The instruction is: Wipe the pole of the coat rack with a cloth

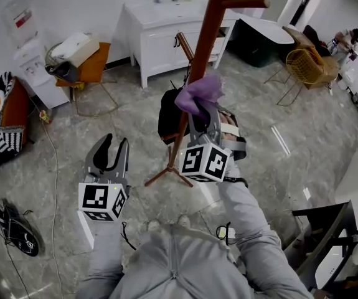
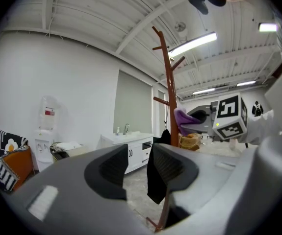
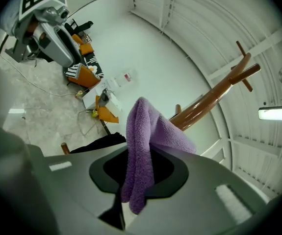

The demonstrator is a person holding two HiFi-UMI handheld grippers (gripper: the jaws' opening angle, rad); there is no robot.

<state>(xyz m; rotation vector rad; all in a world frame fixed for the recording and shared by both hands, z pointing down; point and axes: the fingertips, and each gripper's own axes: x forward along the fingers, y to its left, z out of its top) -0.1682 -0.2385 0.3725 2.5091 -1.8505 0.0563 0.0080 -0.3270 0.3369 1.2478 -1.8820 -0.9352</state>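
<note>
– Right tongs are clamped on the purple cloth, and the cloth lies against the coat rack pole at about mid-height, touching it as far as I can see. Left tongs stand apart with nothing between them, well to the left of the rack.

– How far along is the wipe?

– Under way, I'd judge. Nothing on the wood shows which part is done. The stretch above the cloth and the stretch below it down to the feet both look left to cover.

– Anything in the way?

– A black item, whether bag or garment I cannot tell, hangs just left of the pole, below the cloth. An upper peg juts right, above the cloth. A white sink cabinet stands behind the rack, and an orange chair is well to its left.
</note>
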